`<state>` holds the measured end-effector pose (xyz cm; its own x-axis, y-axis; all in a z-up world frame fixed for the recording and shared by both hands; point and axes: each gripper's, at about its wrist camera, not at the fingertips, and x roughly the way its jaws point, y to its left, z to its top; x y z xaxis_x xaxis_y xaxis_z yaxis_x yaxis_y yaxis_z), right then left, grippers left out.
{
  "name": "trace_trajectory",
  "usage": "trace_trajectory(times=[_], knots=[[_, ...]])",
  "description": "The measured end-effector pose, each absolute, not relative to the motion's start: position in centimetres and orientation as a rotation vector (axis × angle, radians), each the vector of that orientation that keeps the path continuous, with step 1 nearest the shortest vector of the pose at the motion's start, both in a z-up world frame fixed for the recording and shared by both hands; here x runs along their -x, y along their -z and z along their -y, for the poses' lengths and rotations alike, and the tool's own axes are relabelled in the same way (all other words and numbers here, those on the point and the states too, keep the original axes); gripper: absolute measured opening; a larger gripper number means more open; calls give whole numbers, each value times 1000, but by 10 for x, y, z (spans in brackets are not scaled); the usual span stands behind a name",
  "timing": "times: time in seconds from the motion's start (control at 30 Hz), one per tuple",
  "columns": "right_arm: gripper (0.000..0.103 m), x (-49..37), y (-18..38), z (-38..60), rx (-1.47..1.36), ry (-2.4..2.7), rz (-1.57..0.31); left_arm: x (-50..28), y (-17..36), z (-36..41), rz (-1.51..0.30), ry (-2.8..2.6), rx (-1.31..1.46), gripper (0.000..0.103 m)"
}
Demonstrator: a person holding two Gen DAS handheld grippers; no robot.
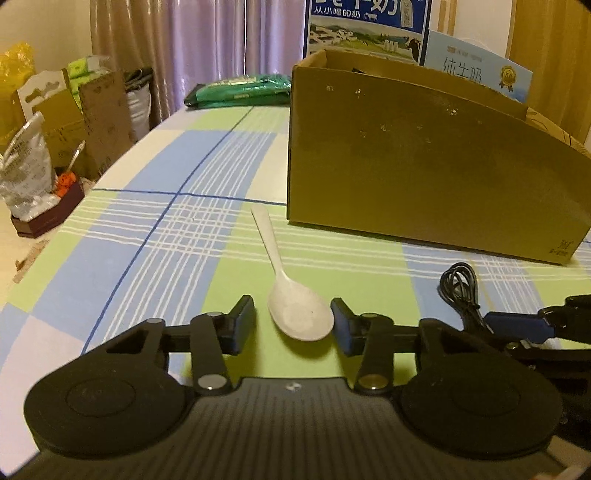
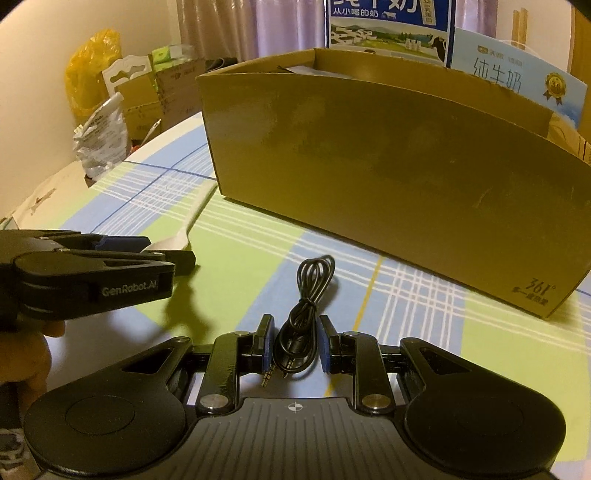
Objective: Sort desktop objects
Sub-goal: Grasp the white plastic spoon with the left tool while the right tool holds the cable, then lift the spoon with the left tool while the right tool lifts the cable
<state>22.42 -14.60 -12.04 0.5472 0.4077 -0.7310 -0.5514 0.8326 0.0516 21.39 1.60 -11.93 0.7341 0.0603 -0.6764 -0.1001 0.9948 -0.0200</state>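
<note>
The white plastic spoon [image 1: 295, 295] lies flat on the checked blue, green and white tablecloth of the worktop [image 1: 155, 236], bowl toward the camera and handle pointing away toward the tall brown cardboard box [image 1: 424, 166]. The left gripper [image 1: 293, 325] sits low over it with its fingers [image 1: 242, 325] set wide on either side of the spoon bowl; the right-hand pad looks close to or just touching the bowl's edge, the left-hand one stands apart from it. Nothing is clamped yet.

Just beside the spoon, to its right, the coiled black audio cable [image 2: 301, 317] with its metal jack plugs rests on the cloth in front of the box. The right gripper [image 2: 295, 345] straddles the near end of the coil, fingers [image 2: 267, 345] fairly narrow but with gaps showing on both sides, so it holds nothing either. From the right wrist view the left gripper [image 2: 177, 254] shows side-on with part of a hand [image 2: 22, 354] behind it.

Both grippers appear to be at the pre-grasp step, one item each. The next move probably calls for closing squarely: the spoon bowl is shallow and curved and could squirt out, and the loose cable loops need gathering near the tied middle. Then each item must lift clear of the box's high wall to drop inside.

Behind the box stand blue and white milk cartons [image 1: 369, 33], a green packet [image 1: 240, 90] and curtains [image 1: 199, 48].
</note>
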Motion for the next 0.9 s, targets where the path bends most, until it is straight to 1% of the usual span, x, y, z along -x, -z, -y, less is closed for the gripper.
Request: trace_trajectory(times=[0.1, 0.13, 0.3, 0.37, 0.53, 0.8, 0.83, 0.87, 0.9], knots=[[21, -223, 119, 148, 191, -569, -811, -212, 122, -13, -723, -96, 37, 32], [21, -223, 120, 148, 191, -568, -810, -212, 121, -12, -721, -94, 33, 28], [21, -221, 120, 150, 182, -554, -806, -208, 118, -9, -741, -69, 23, 28], [21, -219, 119, 154, 167, -543, -812, -203, 116, -9, -755, -57, 19, 25], [21, -206, 116, 173, 107, -495, -837, -178, 112, -5, -793, -4, 27, 25], [21, -159, 109, 200, 58, -434, -855, -126, 106, 9, -817, 71, 49, 26], [21, -155, 109, 203, 51, -423, -856, -121, 105, 9, -817, 64, 56, 27], [21, -152, 108, 206, 40, -412, -856, -117, 105, 9, -817, 57, 65, 33], [21, -150, 107, 208, 30, -402, -856, -113, 105, 9, -812, 52, 77, 36]])
